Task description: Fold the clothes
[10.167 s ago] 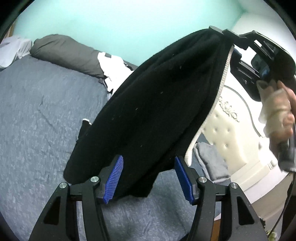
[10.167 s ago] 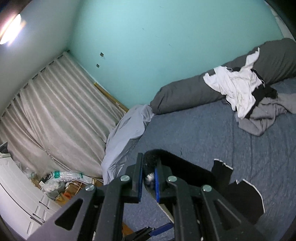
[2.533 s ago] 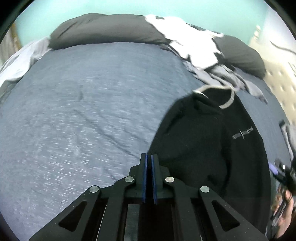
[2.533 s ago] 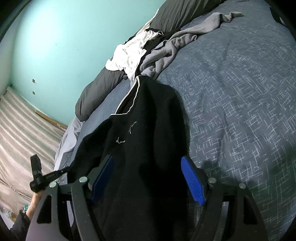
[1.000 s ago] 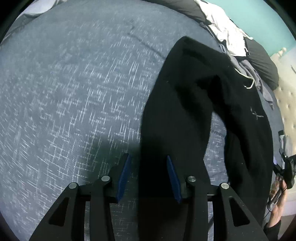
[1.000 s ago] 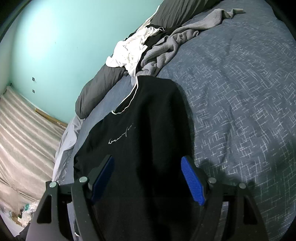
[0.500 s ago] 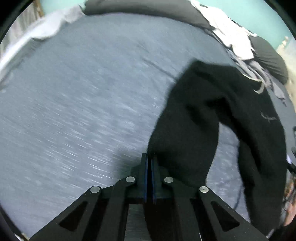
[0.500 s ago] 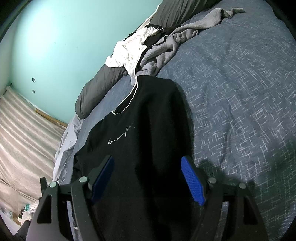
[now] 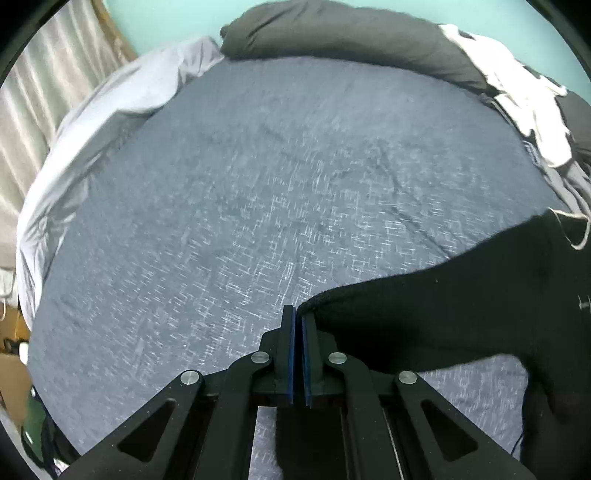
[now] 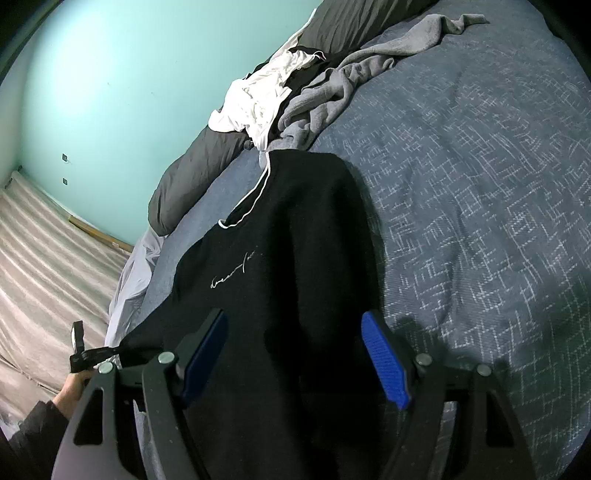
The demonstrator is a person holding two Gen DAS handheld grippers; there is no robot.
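A black sweatshirt (image 10: 288, 236) with white neck trim and small white script lies on the blue-grey bedspread (image 10: 480, 184). My right gripper (image 10: 295, 354) hovers open over its lower part, blue pads wide apart with cloth beneath them. My left gripper (image 9: 298, 325) is shut on the end of the black sleeve (image 9: 443, 306), which stretches away to the right, lifted off the bed. In the right wrist view the left gripper (image 10: 79, 354) shows at the far left, held by a hand (image 10: 70, 395).
A heap of white (image 10: 258, 96) and grey clothes (image 10: 343, 85) lies by the dark grey pillow (image 9: 351, 33) at the bed's far edge. A pale sheet (image 9: 110, 107) and curtains (image 9: 33, 96) are on the left. Teal wall behind.
My left gripper, shut on the sleeve since half a second ago, has swung left, pulling the sleeve out sideways. The right gripper has stayed open over the sweatshirt.
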